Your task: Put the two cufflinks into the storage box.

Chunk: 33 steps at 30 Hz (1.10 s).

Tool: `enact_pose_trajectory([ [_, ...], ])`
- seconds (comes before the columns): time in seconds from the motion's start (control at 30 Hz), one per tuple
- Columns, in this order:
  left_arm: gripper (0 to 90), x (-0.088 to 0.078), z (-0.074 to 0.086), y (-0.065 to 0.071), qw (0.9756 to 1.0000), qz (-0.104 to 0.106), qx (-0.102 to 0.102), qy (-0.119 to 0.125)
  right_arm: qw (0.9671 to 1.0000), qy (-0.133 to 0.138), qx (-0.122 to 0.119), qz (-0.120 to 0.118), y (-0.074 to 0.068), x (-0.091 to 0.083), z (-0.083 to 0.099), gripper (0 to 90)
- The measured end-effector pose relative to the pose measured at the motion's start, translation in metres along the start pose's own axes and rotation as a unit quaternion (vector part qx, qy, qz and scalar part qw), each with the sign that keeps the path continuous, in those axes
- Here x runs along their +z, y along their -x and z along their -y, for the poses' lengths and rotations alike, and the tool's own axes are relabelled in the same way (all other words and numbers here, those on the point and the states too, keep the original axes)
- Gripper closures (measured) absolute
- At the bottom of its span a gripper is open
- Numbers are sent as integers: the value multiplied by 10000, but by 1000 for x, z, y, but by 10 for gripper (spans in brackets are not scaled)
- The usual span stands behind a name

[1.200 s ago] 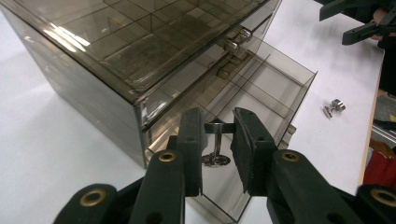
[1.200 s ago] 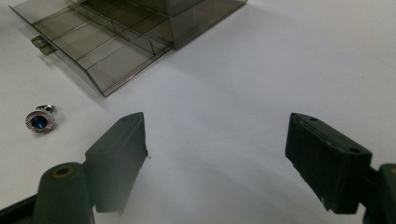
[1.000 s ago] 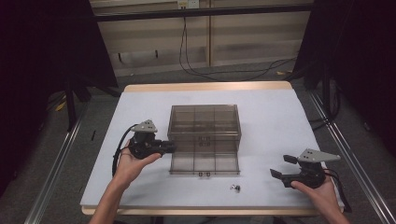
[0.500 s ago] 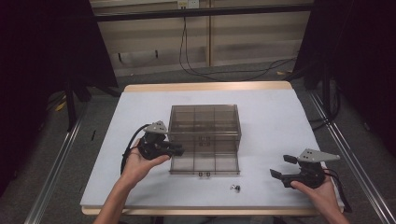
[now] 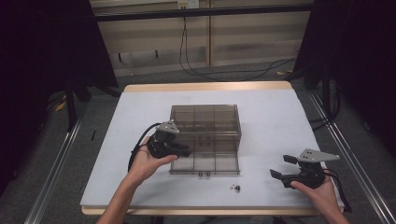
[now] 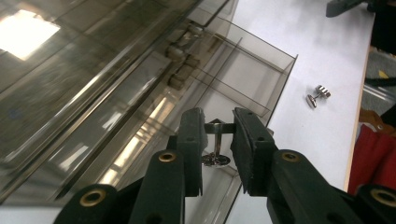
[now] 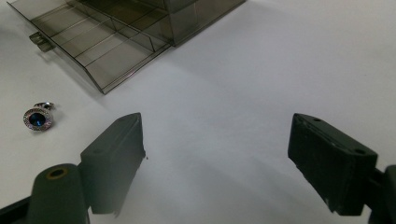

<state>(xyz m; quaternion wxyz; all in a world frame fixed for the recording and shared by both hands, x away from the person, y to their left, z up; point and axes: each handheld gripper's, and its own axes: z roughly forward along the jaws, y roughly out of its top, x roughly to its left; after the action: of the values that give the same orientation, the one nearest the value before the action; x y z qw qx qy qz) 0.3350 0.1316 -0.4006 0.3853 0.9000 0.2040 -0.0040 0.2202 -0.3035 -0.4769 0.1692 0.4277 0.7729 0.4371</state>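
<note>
White surface [image 5: 140, 121] w/ pale wood edge, set in a dark room; grey floor, metal rails either side, slatted wall at 12 o'clock w/ cables hanging and trailing on the floor. Smoky clear box [image 5: 205, 126] sits mid-surface, its tray pulled out toward 6 o'clock, split into compartments.

Left gripper [image 5: 183, 150] held at 9 o'clock of the box, over the tray's left edge. In the left gripper view its jaws are closed on a cufflink [image 6: 215, 144]: silver, bar pinched between the pads, round face hanging below, over the tray's near corner compartment. Cannot tell if it touches the tray floor.

Second cufflink [image 5: 235, 188] lies on the surface at 6 o'clock of the tray, apart from it; silver, round face w/ blue centre in the right gripper view.

Right gripper [image 5: 281, 168] at 4 o'clock of the box, jaws wide apart, empty, 2nd cufflink at its 9 o'clock.
</note>
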Motion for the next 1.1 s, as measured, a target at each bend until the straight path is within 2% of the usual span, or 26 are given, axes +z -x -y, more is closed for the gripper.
enact_pose_trajectory([
  [0.27,737,11,-10,2,9994,25,193,-275,10000,0,1,1,0,0,0,180],
  [0.37,737,14,-12,4,9994,46,165,-312,10000,1,13,9,0,1,0,179],
  [0.4,737,14,-14,6,9984,-166,207,-498,10000,1,13,9,0,1,0,179],
  [0.43,737,16,-13,4,9991,53,176,-369,10000,0,15,9,0,1,0,180],
  [0.47,737,17,-15,5,9987,37,203,-459,10000,-1,14,8,0,1,0,180],
  [0.5,737,19,-15,5,9989,98,180,-412,10000,-5,13,9,0,1,0,180],
  [0.53,737,20,-17,6,9983,90,235,-521,10000,-6,14,8,0,1,0,180],
  [0.6,737,23,-17,7,9986,95,226,-479,10000,-2,16,6,0,1,0,179],
  [0.63,737,25,-18,7,9979,164,258,-568,10000,-2,19,3,0,0,0,180],
  [0.67,737,26,-19,8,9974,111,288,-649,10000,-2,19,3,0,0,0,180],
  [0.73,737,31,-21,9,9963,132,344,-781,10000,-4,17,4,0,1,0,179],
  [0.93,737,38,-27,13,9956,187,315,-858,10000,-12,17,-11,0,1,0,177],
  [1.0,737,41,-30,13,9947,216,362,-942,10000,-19,24,-27,0,1,0,174],
  [1.03,737,41,-31,12,9931,253,475,-1043,10000,-17,17,-26,0,1,0,173],
  [1.1,737,44,-33,14,9926,261,393,-1119,10000,-10,23,-32,0,1,0,172],
])
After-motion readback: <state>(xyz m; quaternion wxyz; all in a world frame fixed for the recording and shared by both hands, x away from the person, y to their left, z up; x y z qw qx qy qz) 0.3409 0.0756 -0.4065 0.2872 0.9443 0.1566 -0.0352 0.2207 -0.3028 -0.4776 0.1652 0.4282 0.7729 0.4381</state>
